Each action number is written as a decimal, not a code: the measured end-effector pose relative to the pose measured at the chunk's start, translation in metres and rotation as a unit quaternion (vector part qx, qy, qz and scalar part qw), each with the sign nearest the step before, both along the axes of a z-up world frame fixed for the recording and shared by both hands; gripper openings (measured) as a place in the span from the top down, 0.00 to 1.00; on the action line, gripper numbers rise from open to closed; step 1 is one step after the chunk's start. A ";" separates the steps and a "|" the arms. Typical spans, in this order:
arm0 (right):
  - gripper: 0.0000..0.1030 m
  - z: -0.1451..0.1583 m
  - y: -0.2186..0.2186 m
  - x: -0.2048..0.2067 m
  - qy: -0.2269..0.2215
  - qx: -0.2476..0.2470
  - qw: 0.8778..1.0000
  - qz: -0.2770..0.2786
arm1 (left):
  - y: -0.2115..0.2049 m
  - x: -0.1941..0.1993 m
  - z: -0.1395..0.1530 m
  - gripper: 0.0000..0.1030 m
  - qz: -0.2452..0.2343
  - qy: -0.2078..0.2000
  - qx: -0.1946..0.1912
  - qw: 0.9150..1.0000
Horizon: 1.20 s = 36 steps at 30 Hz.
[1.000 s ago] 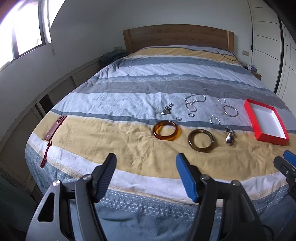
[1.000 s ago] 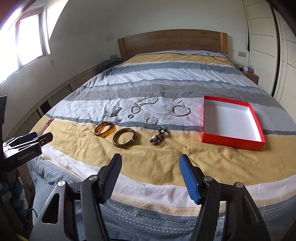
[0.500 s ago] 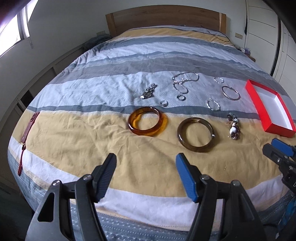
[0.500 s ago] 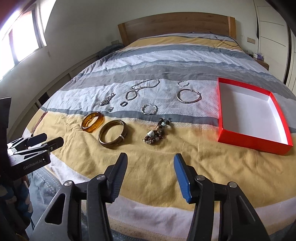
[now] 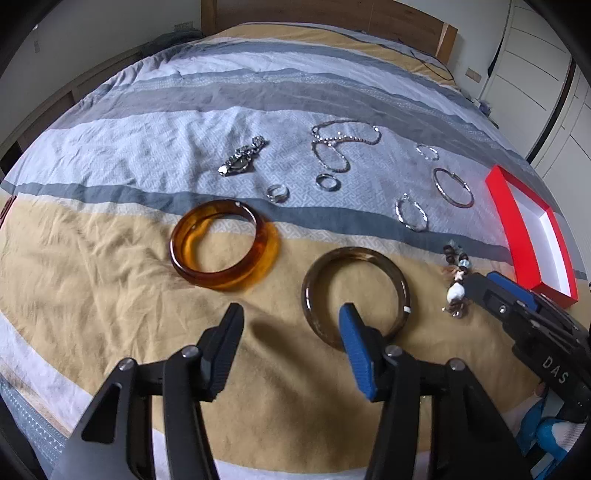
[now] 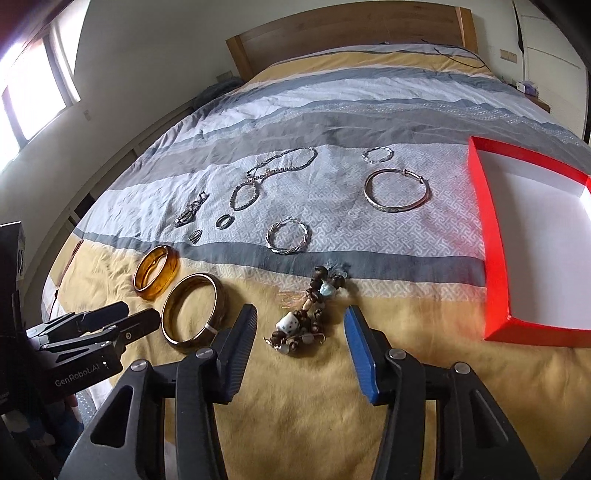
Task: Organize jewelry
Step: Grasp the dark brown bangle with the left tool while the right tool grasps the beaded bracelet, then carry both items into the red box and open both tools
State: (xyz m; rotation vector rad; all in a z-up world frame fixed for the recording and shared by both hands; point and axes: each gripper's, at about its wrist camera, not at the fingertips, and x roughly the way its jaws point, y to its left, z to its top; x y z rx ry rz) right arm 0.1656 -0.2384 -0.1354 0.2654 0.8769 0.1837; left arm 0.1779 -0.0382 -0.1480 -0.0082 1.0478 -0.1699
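Note:
Jewelry lies spread on the striped bed cover. An amber bangle (image 5: 223, 245) (image 6: 156, 272) and a dark brown bangle (image 5: 356, 291) (image 6: 194, 313) lie nearest. A beaded bracelet (image 5: 456, 282) (image 6: 308, 314) lies to their right. Silver bangles, rings and a chain necklace (image 6: 280, 166) lie farther back. An empty red box (image 6: 532, 240) (image 5: 532, 229) sits at the right. My left gripper (image 5: 291, 332) is open just before the brown bangle. My right gripper (image 6: 299, 332) is open with the beaded bracelet between its fingertips' line of sight.
The bed's wooden headboard (image 6: 347, 33) is at the far end. A red tasselled item (image 6: 68, 258) lies at the bed's left edge. White wardrobe doors (image 5: 535, 55) stand to the right. A window (image 6: 33, 85) is on the left wall.
Both grippers have moved forward and lower over the bed, closer to the jewelry. The left one has neared the brown bangle, the right one the beaded bracelet. Both stay open.

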 end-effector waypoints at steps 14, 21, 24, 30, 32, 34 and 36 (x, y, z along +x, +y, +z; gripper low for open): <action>0.72 -0.038 -0.003 0.034 0.031 0.032 0.999 0.003 | -0.023 0.022 -0.030 0.81 -0.010 0.025 0.017 0.999; 0.83 -0.029 -0.007 0.029 0.025 0.042 0.999 0.017 | -0.031 0.018 -0.022 0.92 -0.010 0.015 0.032 0.999; 0.91 -0.015 -0.010 0.016 0.012 0.043 0.999 0.020 | -0.029 0.011 -0.013 0.92 -0.006 0.009 0.036 0.999; 0.91 0.020 -0.017 -0.014 -0.018 0.042 0.999 0.014 | -0.025 -0.011 0.021 0.92 0.001 -0.023 0.052 0.998; 0.91 0.032 -0.020 -0.025 -0.030 0.040 0.999 0.012 | -0.021 -0.018 0.032 0.92 0.005 -0.031 0.053 0.998; 0.91 0.040 -0.021 -0.033 -0.038 0.040 0.998 0.010 | -0.018 -0.026 0.041 0.92 0.008 -0.039 0.053 0.998; 0.91 0.049 -0.022 -0.041 -0.046 0.039 0.998 0.009 | -0.015 -0.035 0.052 0.92 0.008 -0.050 0.052 0.997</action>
